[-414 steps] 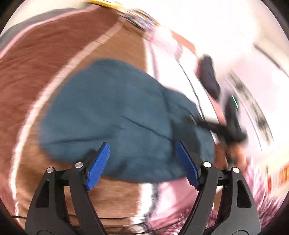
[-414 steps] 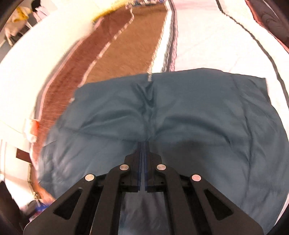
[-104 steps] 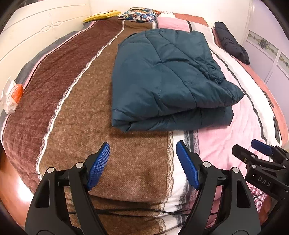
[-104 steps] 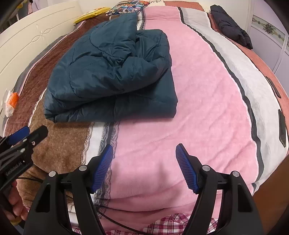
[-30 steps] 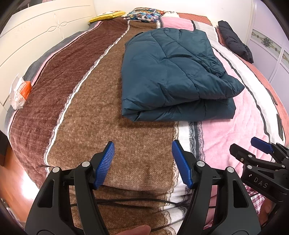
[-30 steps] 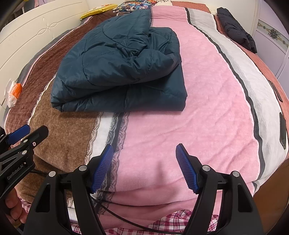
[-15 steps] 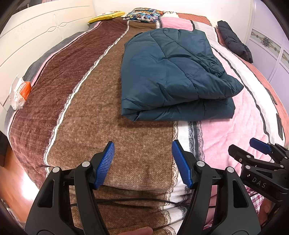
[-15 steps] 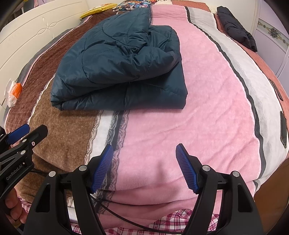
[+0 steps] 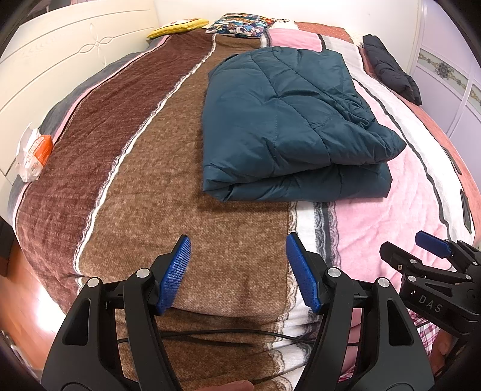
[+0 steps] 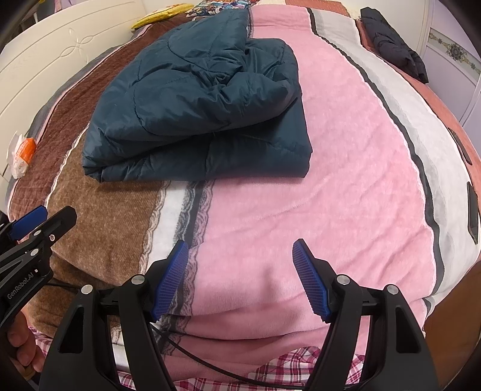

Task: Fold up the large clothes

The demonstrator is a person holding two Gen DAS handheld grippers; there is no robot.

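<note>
Folded teal quilted jacket (image 9: 288, 120) lying on the bed (image 9: 144, 186), straddling the seam between the brown stripes and the pink stripe of the blanket (image 10: 345, 186) — top layer rumpled and bulging over a flatter bottom layer, nearest folded edge facing the cameras. Left tongs (image 9: 238, 270) wide open, gripping nothing, hovering over the brown stripe near the foot of the bed, well short of the jacket. Right tongs (image 10: 240, 276) likewise spread wide and empty, over the pink stripe, also apart from the jacket. Each pair visible at the edge of the other's view, side by side. Black cable (image 9: 210, 334) trailing across the blanket just under the left tongs. Farther off — a dark garment (image 9: 390, 72) at the bed's right edge, a yellow pillow (image 9: 177, 27) and a patterned pillow (image 9: 240, 22) at the far end, a white-and-orange packet (image 9: 33, 156) at the left edge beside the white panelled bed frame (image 9: 60, 57).
</note>
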